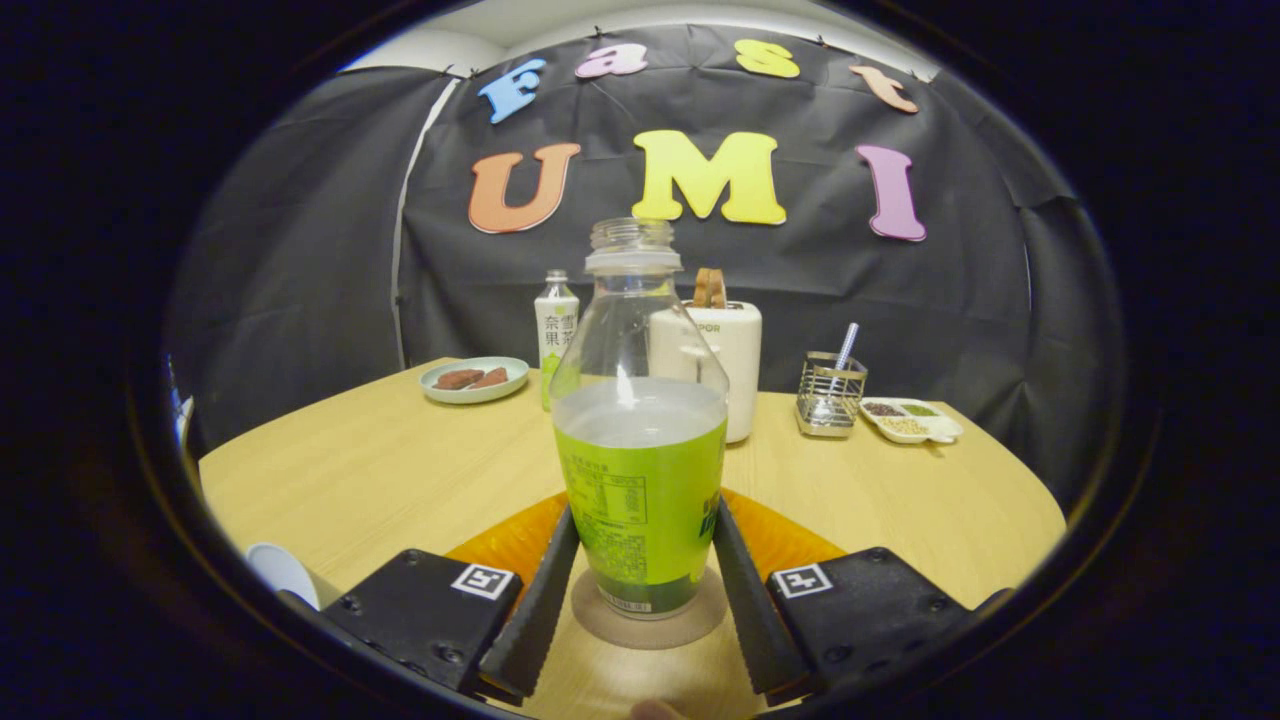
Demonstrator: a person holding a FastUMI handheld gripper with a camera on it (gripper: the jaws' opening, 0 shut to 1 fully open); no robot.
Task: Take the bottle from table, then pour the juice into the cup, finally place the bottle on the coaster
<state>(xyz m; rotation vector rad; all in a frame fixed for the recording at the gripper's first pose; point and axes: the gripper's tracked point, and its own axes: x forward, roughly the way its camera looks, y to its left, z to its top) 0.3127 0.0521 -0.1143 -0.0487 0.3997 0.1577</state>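
Where the round coaster (648, 622) is partly hidden, an uncapped clear plastic bottle (640, 440) is flanked by the gripper (640, 585); contact cannot be told.

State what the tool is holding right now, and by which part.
The tool holds the clear plastic bottle with a green label, both fingers pressing the labelled lower body, one on each side. The bottle's base sits on the round tan coaster.
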